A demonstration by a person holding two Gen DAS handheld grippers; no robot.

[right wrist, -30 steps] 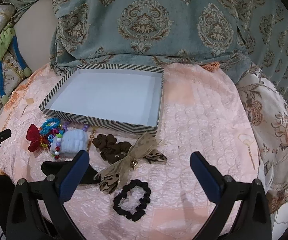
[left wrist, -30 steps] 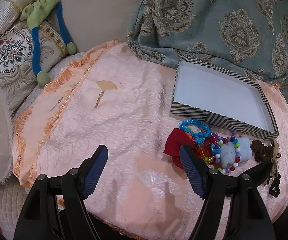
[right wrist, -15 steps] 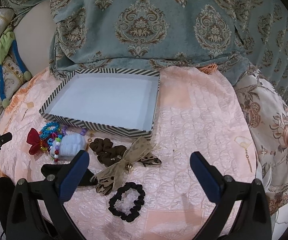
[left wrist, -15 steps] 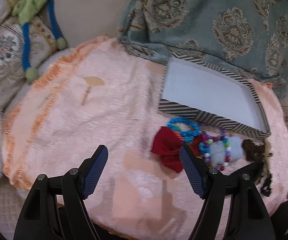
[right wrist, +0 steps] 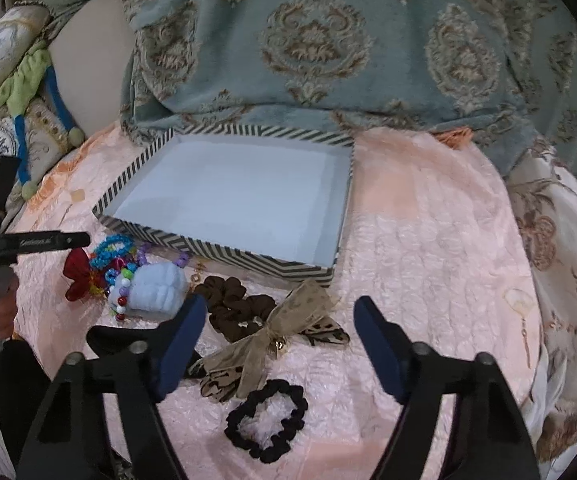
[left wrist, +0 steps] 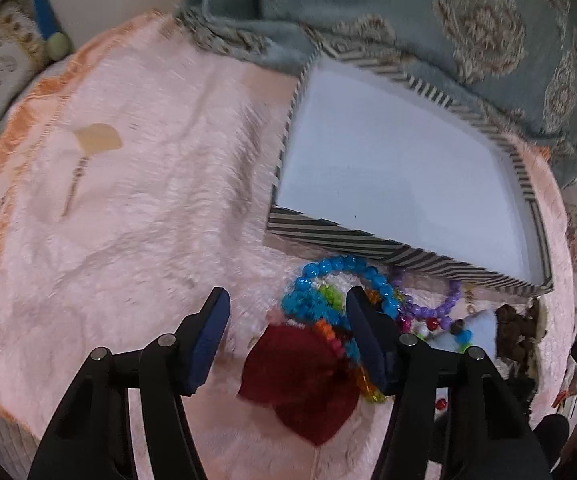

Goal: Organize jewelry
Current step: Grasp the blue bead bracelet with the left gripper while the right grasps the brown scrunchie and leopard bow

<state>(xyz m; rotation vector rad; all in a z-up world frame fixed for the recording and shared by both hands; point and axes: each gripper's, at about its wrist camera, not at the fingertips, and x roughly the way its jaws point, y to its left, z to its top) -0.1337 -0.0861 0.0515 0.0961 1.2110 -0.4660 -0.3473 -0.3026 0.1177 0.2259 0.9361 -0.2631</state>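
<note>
A striped box [left wrist: 352, 238] [right wrist: 224, 250] with an empty white inside lies on the pink cloth. In front of it lies a pile: a red bow [left wrist: 300, 376] [right wrist: 78, 274], blue bead bracelet [left wrist: 328, 276] [right wrist: 112, 246], purple bead bracelet [left wrist: 434, 306], pale blue scrunchie [right wrist: 156, 290], brown scrunchie [right wrist: 232, 306], tan bow [right wrist: 272, 334] and black scrunchie [right wrist: 266, 420]. My left gripper [left wrist: 286, 326] is open, low over the red bow and blue bracelet. My right gripper [right wrist: 278, 344] is open above the tan bow.
A teal patterned blanket [right wrist: 328, 40] lies bunched behind the box. Embroidered cushions and a green and blue plush toy [right wrist: 28, 84] lie at the far left. The pink cloth [left wrist: 128, 220] drops off at its front and side edges.
My left gripper has moved forward, to the right and down onto the bracelet pile, which now sits between its fingers. My right gripper has moved forward a little; its jaws stand closer together.
</note>
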